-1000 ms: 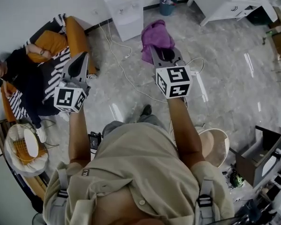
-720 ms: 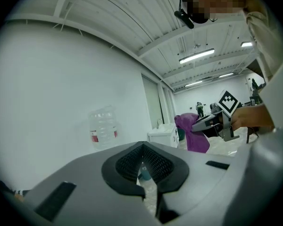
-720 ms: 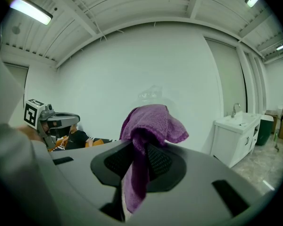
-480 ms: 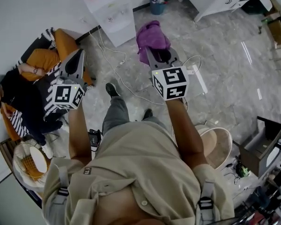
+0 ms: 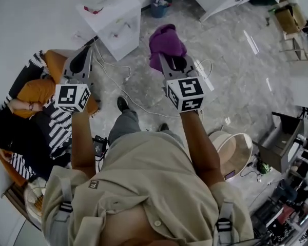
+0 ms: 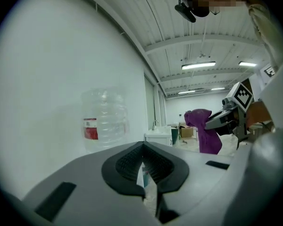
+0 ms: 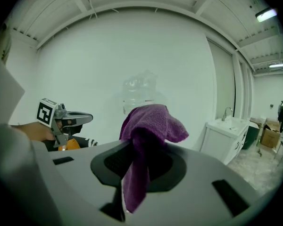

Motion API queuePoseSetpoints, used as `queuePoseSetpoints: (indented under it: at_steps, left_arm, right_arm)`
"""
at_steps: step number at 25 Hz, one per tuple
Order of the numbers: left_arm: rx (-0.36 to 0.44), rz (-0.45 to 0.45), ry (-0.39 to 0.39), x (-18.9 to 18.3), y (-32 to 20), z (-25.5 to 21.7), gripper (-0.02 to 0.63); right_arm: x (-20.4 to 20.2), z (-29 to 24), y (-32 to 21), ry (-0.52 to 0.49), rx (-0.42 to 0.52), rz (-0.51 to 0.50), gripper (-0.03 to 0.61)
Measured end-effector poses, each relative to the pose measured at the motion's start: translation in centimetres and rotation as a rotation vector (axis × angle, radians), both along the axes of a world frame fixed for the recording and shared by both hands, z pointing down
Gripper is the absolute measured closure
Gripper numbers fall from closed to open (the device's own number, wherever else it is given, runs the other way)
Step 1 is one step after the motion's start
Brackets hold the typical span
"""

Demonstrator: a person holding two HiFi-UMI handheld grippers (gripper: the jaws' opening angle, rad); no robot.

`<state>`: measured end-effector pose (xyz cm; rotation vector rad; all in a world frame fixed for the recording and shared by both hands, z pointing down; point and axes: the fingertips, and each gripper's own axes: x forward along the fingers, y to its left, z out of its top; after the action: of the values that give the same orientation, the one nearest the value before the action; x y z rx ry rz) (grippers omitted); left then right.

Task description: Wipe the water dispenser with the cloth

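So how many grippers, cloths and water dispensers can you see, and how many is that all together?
Grippers: 2, the left gripper and the right gripper
Purple cloth: 1, held in the right gripper
Water dispenser: 1, white
Total: 4

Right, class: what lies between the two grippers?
The head view shows a white cable on the floor below the gap between the left gripper and the right gripper, which holds the purple cloth.
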<state>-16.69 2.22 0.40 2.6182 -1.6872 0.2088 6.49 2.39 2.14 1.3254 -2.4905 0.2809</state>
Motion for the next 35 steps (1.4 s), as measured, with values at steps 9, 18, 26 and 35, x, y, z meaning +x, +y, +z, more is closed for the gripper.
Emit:
queuePoseSetpoints:
  at_steps: [9,18,26,35]
  left_arm:
    - [-0.029,0.067,0.0,-6.5,-7.4,4.3,0.598]
    - [-0.055,0.134,-0.052,-7.5,-10.8,11.0,0.597]
    - [-0.054,0.089,-0.122,-6.6,-14.6,17.8,0.597]
    - [-0.017,-0.05,-0.179,-8.7,-15.9,23.5,0.597]
  right_arm:
    - [-7.1,2.6,-5.7,0.046,0.02,0.006,0.499]
    - [-10.1,8.9,-9.4,0.076,0.028,-0.013,0.499]
    - [-12.5,18.1,-15.3,0.072,0.048,-0.069,0.496]
    - [-22.2,29.2,-16.9,0.202,0.165,-0.25,0.495]
